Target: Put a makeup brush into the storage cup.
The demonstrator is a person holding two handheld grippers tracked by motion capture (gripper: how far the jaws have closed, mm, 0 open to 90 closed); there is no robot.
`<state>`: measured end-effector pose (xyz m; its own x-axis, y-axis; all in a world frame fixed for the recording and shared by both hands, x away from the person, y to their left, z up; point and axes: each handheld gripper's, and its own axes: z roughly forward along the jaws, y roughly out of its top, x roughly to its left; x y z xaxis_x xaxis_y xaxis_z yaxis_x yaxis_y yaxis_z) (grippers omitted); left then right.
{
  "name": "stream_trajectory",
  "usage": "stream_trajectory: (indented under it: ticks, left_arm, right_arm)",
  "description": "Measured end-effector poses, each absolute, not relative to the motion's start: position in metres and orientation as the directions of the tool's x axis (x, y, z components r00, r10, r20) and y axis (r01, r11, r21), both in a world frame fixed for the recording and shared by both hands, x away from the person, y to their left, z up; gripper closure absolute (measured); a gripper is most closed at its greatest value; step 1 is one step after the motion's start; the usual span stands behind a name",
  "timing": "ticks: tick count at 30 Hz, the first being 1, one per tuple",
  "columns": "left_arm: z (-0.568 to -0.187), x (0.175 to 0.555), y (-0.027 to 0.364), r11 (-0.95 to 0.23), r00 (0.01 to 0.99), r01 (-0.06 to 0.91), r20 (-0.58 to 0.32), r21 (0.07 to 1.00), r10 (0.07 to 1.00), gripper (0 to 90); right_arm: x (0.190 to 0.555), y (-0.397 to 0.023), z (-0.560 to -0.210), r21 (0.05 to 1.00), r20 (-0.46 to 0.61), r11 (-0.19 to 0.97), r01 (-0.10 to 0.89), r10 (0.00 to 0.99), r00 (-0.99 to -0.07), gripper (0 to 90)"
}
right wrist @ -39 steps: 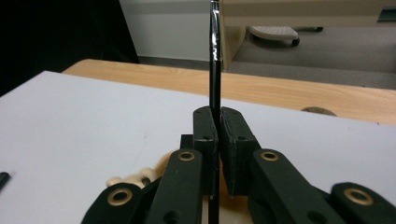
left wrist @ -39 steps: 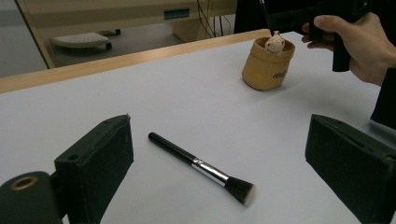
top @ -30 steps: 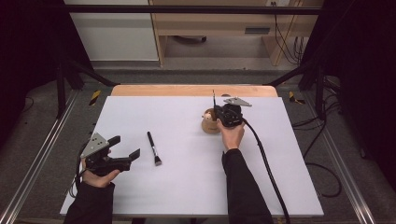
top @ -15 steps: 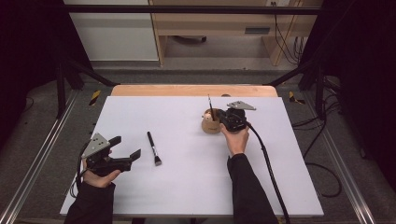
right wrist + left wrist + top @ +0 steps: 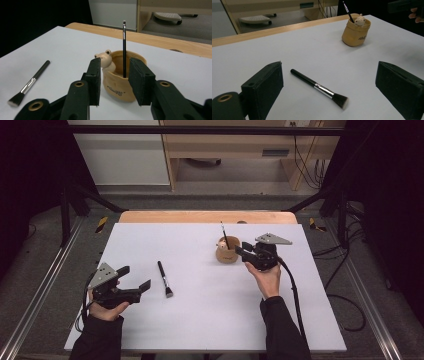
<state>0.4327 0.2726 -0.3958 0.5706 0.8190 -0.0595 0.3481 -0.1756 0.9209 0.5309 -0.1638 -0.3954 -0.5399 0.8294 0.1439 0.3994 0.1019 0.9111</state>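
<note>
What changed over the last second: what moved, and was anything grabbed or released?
The right gripper has let go of the thin brush, now standing in the tan cup; its jaws have just been opening, nothing between them, and it has backed off to the cup's right. The left gripper and the big brush stayed put.

The white table [image 5: 200,320] lies open across its near and left parts. Two obstacles stand on it: a flat makeup brush [image 5: 164,278] left of centre and a tan cup [image 5: 227,251] holding an upright thin brush [image 5: 224,235], with bare surface between them.
</note>
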Motion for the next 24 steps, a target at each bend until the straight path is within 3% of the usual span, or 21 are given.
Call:
stream_trajectory:
  ticks: [24]
  left_arm:
    - [-0.397, 0.433, 0.271, -0.174, 0.566, 0.352, -0.061, 0.92, 0.822, 6.8]
  right_arm:
    - [0.47, -0.211, -0.387, 0.939, 0.135, 0.081, 0.336, 0.809, -0.573, 36.0]
